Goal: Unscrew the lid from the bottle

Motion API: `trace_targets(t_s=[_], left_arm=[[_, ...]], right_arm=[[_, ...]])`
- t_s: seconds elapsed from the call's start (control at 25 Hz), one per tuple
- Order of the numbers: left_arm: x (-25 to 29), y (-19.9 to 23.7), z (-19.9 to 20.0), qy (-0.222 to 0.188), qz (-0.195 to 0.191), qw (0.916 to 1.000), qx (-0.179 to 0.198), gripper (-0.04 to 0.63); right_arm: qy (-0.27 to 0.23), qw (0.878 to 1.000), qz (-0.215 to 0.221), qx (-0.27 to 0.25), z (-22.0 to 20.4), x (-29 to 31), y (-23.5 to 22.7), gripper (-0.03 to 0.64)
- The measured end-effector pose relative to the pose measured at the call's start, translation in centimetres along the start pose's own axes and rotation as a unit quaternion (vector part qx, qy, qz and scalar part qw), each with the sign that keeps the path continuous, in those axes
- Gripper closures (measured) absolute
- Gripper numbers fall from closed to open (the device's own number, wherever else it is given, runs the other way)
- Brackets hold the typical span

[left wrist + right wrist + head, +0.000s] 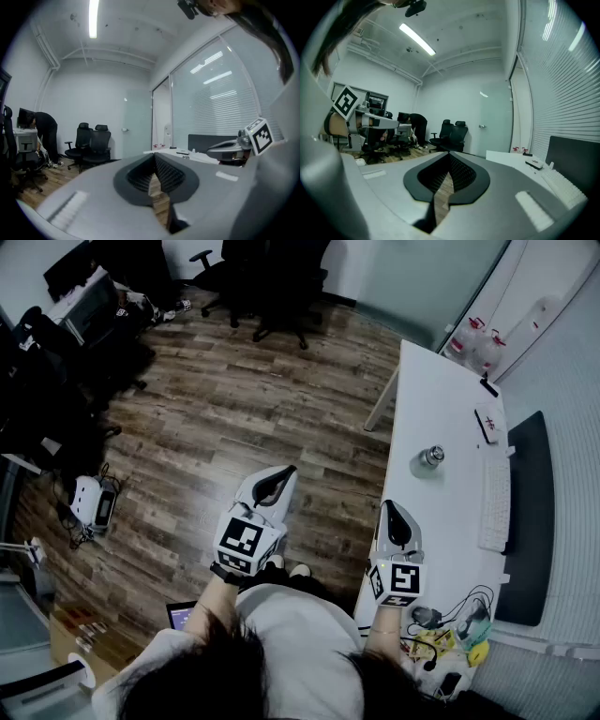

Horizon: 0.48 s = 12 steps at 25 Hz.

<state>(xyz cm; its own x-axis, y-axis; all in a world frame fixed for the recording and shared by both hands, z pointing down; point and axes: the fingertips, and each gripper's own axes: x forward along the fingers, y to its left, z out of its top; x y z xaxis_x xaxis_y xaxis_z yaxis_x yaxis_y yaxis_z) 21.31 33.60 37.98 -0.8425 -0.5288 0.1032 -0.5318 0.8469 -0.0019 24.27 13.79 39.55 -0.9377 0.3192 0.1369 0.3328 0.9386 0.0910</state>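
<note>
A small clear bottle with a metal lid stands upright on the white desk, well ahead of both grippers. My left gripper hangs over the wooden floor, left of the desk, with its jaws shut and nothing between them. My right gripper is over the desk's near left edge, also shut and empty. In the left gripper view the left gripper shows closed ribbed pads, and the right gripper appears beside it. The right gripper view shows the right gripper closed, with the left gripper off to its left.
A white keyboard and a black mat lie along the desk's right side, a small remote farther back. Cables and small items crowd the near end. Office chairs stand across the floor, and a person bends over a far desk.
</note>
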Motion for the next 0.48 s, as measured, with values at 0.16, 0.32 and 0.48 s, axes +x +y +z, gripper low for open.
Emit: trace_targets(t_s=[0.16, 0.32, 0.48], left_arm=[[-0.4, 1.5, 0.0, -0.003, 0.007, 1.0000, 0.001, 0.535], [-0.5, 3.5, -0.1, -0.005, 0.012, 0.9999, -0.002, 0.535], [-0.7, 5.9, -0.3, -0.009, 0.015, 0.9998, -0.007, 0.534]], right_arm=[[-0.003, 1.000, -0.004, 0.013, 0.2, 0.9, 0.8, 0.614], [-0.008, 0.999, 0.004, 0.033, 0.6, 2.3, 2.0, 0.612], [-0.015, 0.999, 0.005, 0.034, 1.1, 3.6, 3.6, 0.611]])
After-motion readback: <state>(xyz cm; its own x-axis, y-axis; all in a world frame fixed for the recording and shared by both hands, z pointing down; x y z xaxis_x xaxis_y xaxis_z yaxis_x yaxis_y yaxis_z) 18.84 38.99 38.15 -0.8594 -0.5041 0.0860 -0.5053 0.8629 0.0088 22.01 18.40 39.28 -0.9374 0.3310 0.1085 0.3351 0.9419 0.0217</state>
